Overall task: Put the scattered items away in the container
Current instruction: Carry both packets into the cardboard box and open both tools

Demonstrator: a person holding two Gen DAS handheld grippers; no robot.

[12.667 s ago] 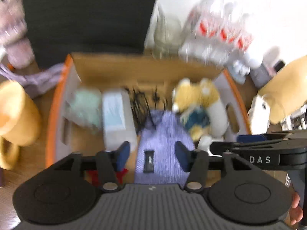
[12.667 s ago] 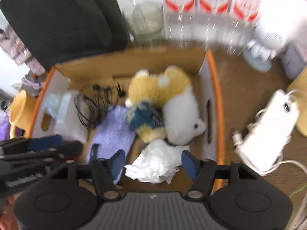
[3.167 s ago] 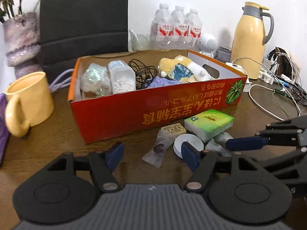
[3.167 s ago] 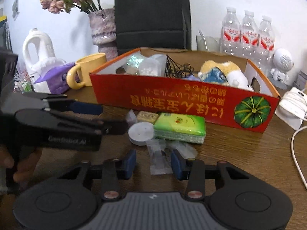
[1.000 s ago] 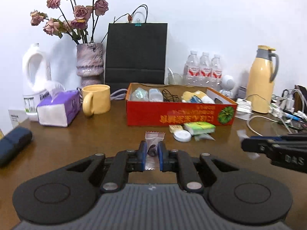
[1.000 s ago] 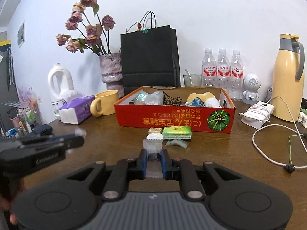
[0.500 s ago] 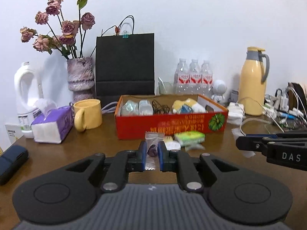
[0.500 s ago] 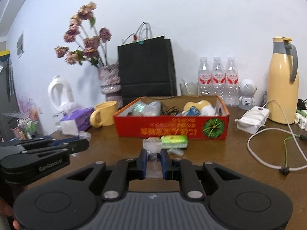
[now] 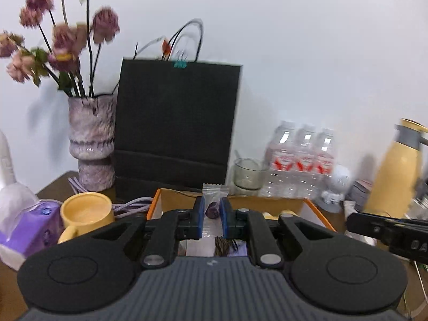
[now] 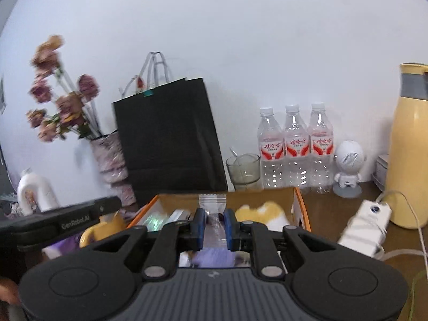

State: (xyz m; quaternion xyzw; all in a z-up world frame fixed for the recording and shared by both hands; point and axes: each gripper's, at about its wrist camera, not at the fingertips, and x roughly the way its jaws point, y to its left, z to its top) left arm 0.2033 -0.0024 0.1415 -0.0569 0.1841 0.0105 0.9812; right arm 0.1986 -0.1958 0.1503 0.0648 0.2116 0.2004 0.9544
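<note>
My left gripper (image 9: 212, 208) is shut on a clear candy wrapper with a dark purple sweet (image 9: 213, 208) and holds it above the orange-rimmed cardboard box (image 9: 157, 200). My right gripper (image 10: 213, 217) is shut on a clear ribbed plastic packet (image 10: 212, 202) and holds it above the same box (image 10: 300, 200). Inside the box I see a yellow and white plush toy (image 10: 267, 211), a purple cloth (image 10: 211, 260) and a shiny packet (image 10: 153, 219). The left gripper's arm (image 10: 67, 220) shows at the left of the right wrist view. The right gripper's arm (image 9: 388, 230) shows at the right of the left wrist view.
Behind the box stand a black paper bag (image 9: 176, 128), a vase of dried roses (image 9: 89, 149), a glass (image 10: 243, 169), three water bottles (image 10: 295, 144) and a white speaker figure (image 10: 347, 168). A yellow mug (image 9: 85, 214) and purple tissue pack (image 9: 24, 222) are left; a yellow thermos (image 10: 409, 155) and white charger (image 10: 367, 224) right.
Both grippers, each still shut on its packet, have moved forward from the table's front and now sit over the box. The items lying in front of the box have dropped out of view.
</note>
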